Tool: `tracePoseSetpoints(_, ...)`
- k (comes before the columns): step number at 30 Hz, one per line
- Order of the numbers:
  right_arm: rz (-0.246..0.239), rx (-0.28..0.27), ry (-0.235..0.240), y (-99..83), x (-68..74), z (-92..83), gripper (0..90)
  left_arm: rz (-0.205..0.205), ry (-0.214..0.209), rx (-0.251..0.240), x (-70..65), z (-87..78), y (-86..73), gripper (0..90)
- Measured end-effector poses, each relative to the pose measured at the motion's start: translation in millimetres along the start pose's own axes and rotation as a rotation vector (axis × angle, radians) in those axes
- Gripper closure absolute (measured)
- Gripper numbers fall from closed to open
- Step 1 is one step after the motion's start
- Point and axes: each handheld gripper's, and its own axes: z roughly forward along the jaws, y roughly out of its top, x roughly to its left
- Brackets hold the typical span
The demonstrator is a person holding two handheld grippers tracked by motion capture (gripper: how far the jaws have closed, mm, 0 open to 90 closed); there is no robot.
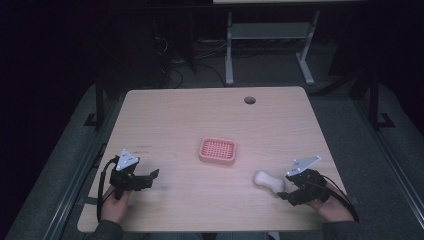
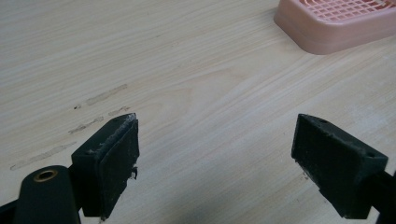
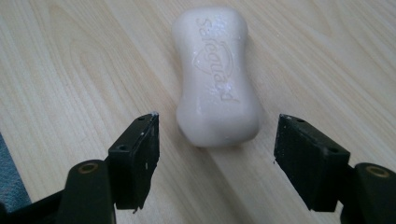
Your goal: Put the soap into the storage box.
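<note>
While right tongs (image 3: 217,135) gape – soap bar (image 3: 215,74) just ahead, untouched

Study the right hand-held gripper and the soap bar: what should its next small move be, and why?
Probably ease the right hand-held gripper forward so its open jaws straddle the soap bar, then close. The bar lies flat on the table just ahead of the jaws, lined up with the gap and not yet between the pads. The pink soap dish sits empty nearby.
</note>
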Motion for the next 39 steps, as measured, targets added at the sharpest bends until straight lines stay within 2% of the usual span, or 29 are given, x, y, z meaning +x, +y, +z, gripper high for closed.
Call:
tracePoseSetpoints(4,-0.005,0.007,0.005,5.0,0.6,1.8,29.7,-0.011,-0.001,-0.008,-0.5,0.1,0.1,14.7)
tracePoseSetpoints(7,-0.004,0.014,0.012,7.9,0.9,3.0,28.0,0.009,-0.002,0.002,0.5,-0.7,0.3,14.7)
tracePoseSetpoints(20,-0.018,0.046,0.031,18.8,0.9,13.7,27.8,0.008,0.000,-0.002,0.5,-0.4,1.1,14.7)
tracePoseSetpoints(25,-0.040,0.059,0.033,28.7,2.5,21.6,26.8,0.019,-0.002,0.001,-1.2,0.2,1.3,14.7)
tracePoseSetpoints(31,-0.078,0.080,0.031,36.1,2.9,30.9,27.1,0.010,-0.001,-0.002,0.0,-0.2,1.1,14.7)
tracePoseSetpoints(39,-0.086,0.121,0.032,48.8,0.6,39.7,30.7,0.009,-0.001,-0.004,0.6,-1.0,1.2,14.7)
